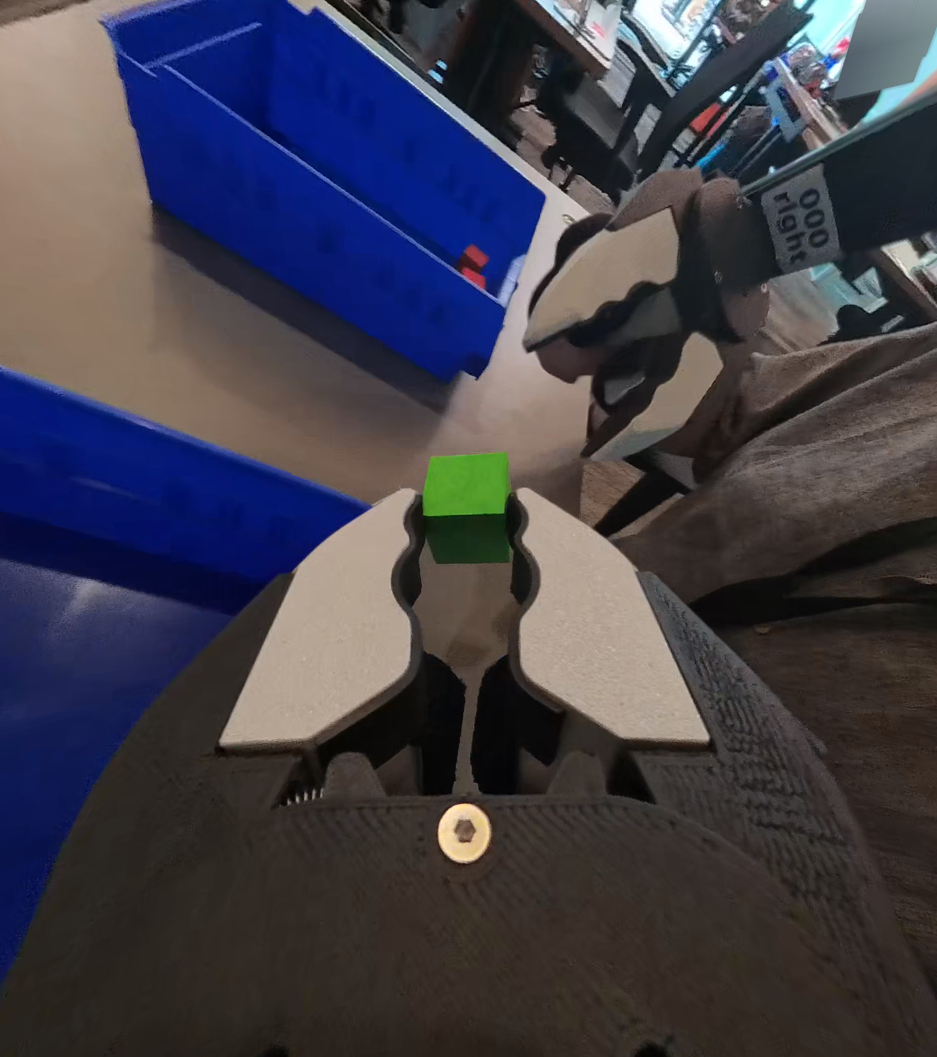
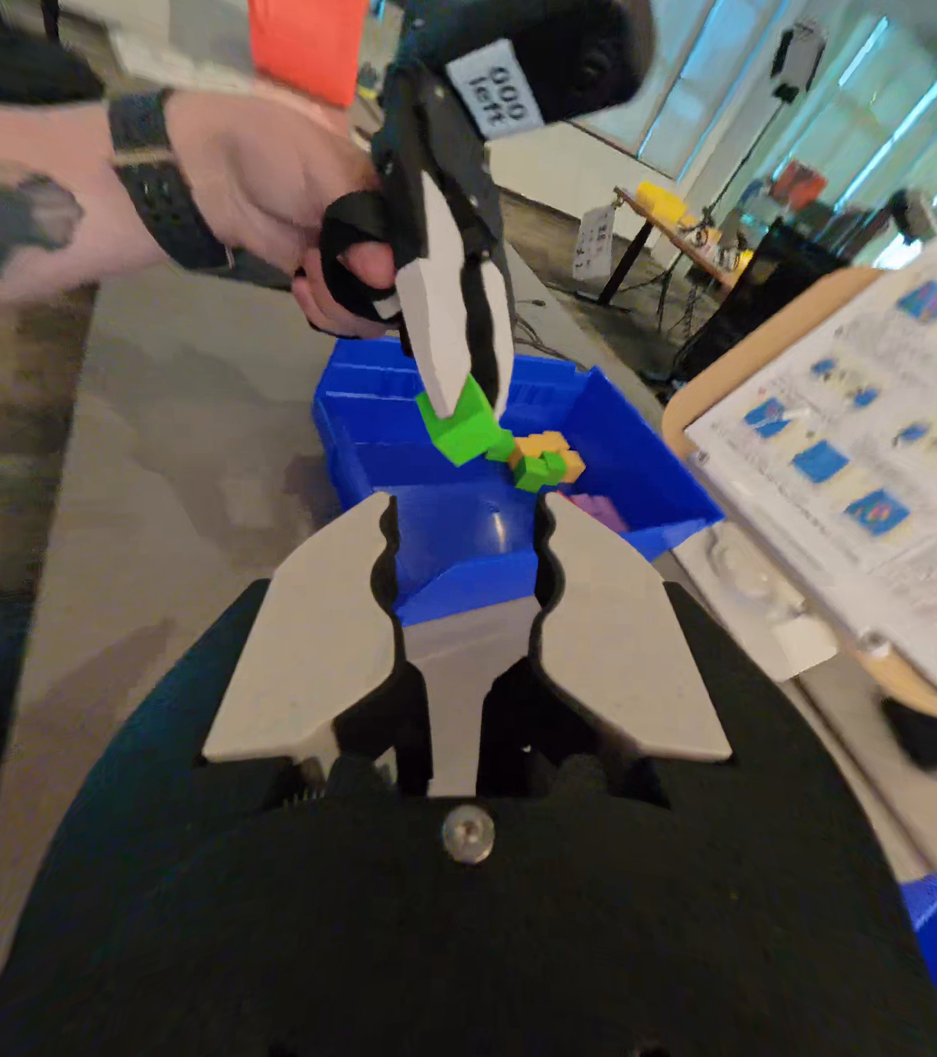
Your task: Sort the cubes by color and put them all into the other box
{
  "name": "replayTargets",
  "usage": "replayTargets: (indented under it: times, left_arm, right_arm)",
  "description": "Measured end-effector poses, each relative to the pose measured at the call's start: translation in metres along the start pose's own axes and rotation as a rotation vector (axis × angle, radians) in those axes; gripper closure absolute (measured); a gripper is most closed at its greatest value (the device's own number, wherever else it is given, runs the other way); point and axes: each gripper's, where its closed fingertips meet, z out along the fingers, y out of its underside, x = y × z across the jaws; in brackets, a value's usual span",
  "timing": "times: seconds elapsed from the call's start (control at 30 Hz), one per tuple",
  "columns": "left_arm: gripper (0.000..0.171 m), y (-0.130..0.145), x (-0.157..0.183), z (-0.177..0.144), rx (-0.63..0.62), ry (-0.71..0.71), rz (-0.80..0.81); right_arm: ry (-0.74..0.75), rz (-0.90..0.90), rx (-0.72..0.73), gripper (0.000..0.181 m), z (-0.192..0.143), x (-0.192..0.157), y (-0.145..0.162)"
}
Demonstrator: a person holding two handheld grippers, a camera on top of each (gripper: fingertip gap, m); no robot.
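One green block is clamped between the fingertips of the left gripper, above the blue bin. Nothing is held by the right gripper, whose jaws stand apart. Blocks in the bin are blurred and partly hidden.
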Motion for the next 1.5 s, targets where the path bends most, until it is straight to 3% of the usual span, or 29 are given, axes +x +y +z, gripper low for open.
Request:
replayTargets:
  times: [0.27, 0.57, 0.87, 1.1, 1.3, 1.5]
  left_arm:
    - [0.143, -0.002, 0.014, 0.013, -0.029, 0.074, -0.036]
    - [0.143, 0.000, 0.015, 0.023, -0.075, 0.123, -0.079]
    - [0.142, -0.001, 0.019, 0.029, -0.079, 0.133, -0.060]
    - [0.122, -0.016, 0.025, 0.032, -0.007, 0.133, -0.023]
    - [0.124, -0.042, 0.023, 0.018, 0.129, 0.053, 0.050]
    - [0.128, -0.043, 0.014, 0.008, 0.135, -0.226, 0.200]
  right_arm:
    - [-0.042, -0.192, -0.044, 0.139, 0.026, -0.004, -0.008]
    - [-0.041, -0.289, -0.074, 0.154, 0.031, -0.008, 0.001]
    - [-0.003, -0.354, -0.077, 0.155, 0.025, -0.009, 0.003]
    - [0.003, -0.345, -0.093, 0.156, 0.019, -0.010, 0.008]
    - [0.031, -0.264, -0.108, 0.156, 0.001, 0.005, 0.010]
    - [0.107, -0.145, -0.145, 0.155, -0.026, 0.043, 0.014]
